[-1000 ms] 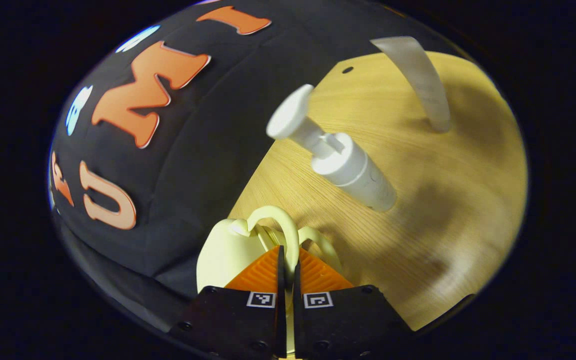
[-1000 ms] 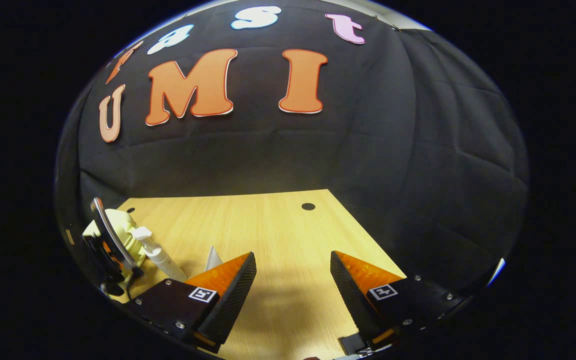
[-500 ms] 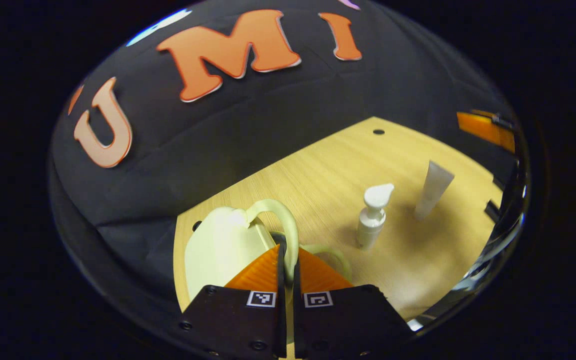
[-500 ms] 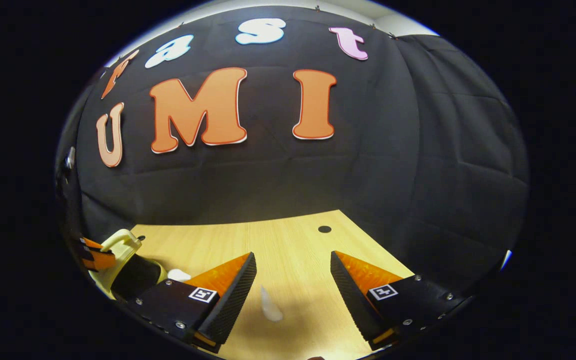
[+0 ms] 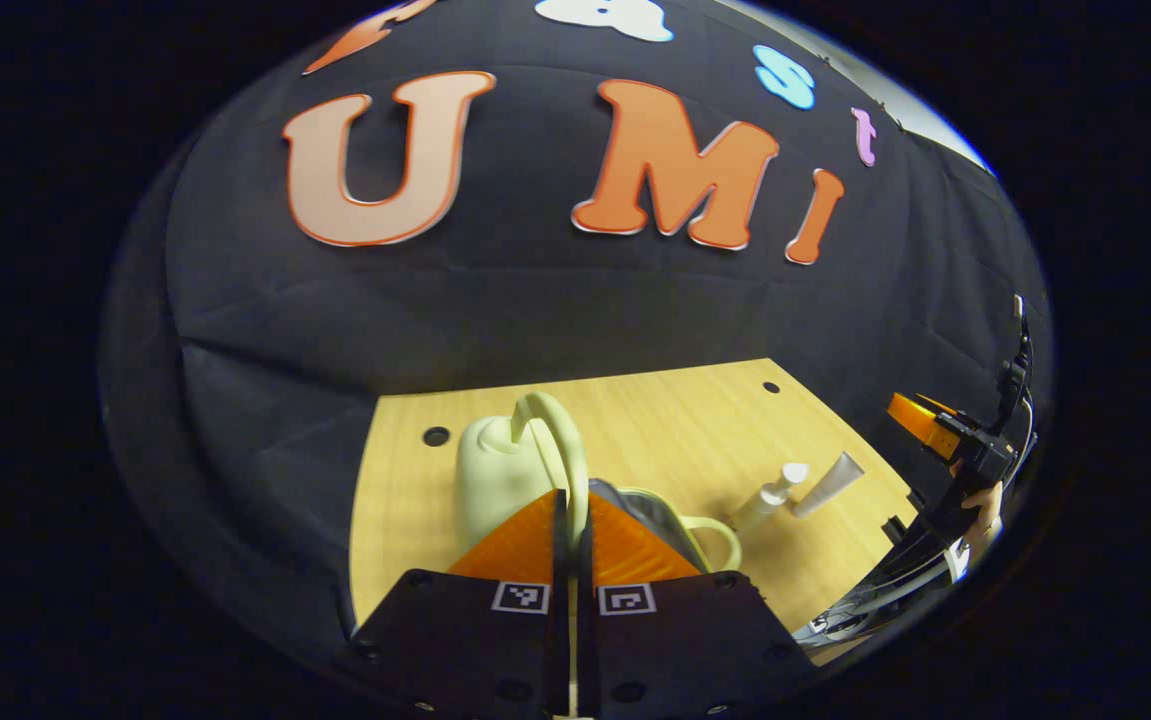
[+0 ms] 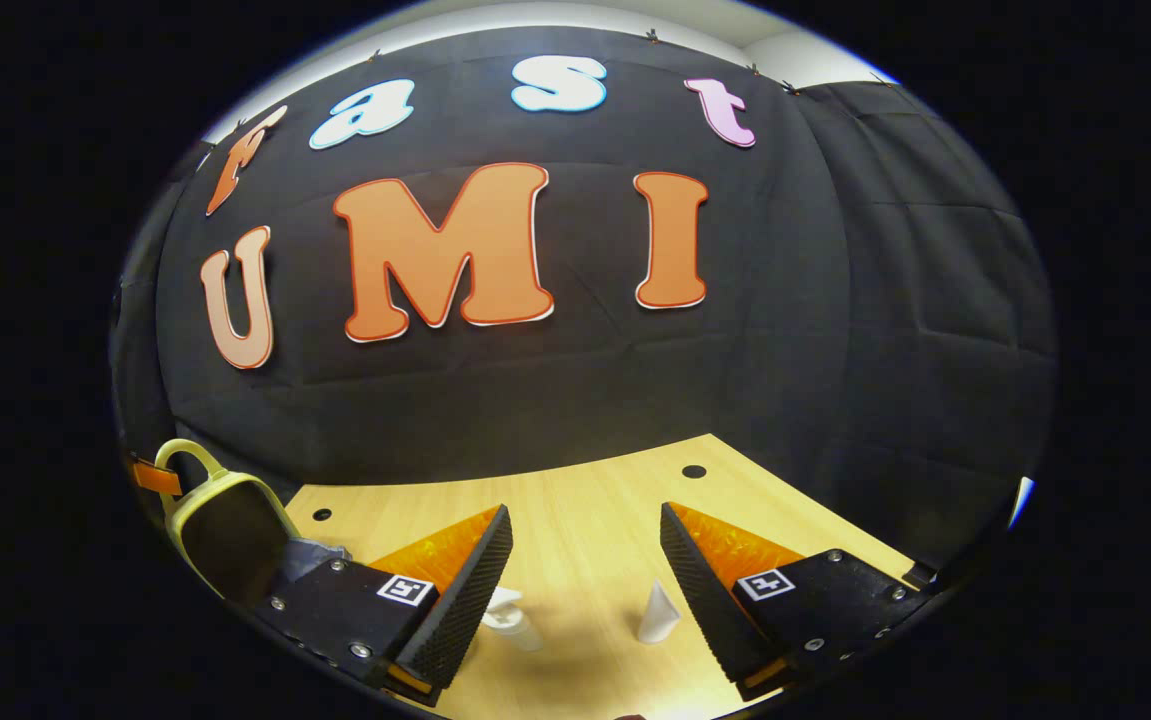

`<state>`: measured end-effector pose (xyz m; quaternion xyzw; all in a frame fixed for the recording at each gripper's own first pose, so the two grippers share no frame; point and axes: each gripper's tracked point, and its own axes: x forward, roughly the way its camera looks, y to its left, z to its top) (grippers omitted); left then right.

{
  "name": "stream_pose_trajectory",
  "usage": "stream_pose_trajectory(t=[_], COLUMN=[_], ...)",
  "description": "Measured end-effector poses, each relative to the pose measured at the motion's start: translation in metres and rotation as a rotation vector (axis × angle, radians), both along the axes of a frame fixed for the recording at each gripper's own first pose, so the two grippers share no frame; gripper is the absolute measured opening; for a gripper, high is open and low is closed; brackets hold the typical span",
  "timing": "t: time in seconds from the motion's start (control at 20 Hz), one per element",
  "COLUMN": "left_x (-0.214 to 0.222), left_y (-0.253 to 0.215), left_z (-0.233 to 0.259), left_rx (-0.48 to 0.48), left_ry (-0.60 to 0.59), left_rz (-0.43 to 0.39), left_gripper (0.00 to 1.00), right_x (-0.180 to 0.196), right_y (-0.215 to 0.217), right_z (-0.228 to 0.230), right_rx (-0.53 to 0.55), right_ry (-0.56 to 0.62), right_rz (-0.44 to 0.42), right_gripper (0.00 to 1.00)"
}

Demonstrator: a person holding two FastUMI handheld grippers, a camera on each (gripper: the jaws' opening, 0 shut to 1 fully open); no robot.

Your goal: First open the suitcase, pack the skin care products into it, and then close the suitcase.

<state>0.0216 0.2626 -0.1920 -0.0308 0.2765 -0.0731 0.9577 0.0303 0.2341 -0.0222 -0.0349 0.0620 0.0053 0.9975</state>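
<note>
Lid handle clamped by left gripper; suitcase lid held up, open. Right gripper fingers spread wide, empty. Pump bottle at its 7 o'clock, tube at 5 o'clock, both upright on table, between fingers. Right gripper judged nearer for pick.

In the right gripper view, the left finger hides the lower part of the pump bottle and the suitcase base. In the left gripper view, the fingers cover the suitcase front.
</note>
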Motion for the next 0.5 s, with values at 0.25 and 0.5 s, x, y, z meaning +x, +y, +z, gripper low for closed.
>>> stream_pose_trajectory(t=[0.25,0.5], left_x=[-0.02,-0.034], left_y=[0.094,0.177], left_z=[-0.029,-0.089], left_rx=[-0.08,-0.128], left_ry=[0.014,0.049], left_rz=[0.046,0.137], left_gripper=[0.04,0.04], right_x=[-0.008,-0.007], right_y=[0.045,0.067], right_z=[0.002,-0.01], right_rx=[0.049,0.073], right_ry=[0.005,0.026], right_rz=[0.025,0.034], right_gripper=[0.94,0.95])
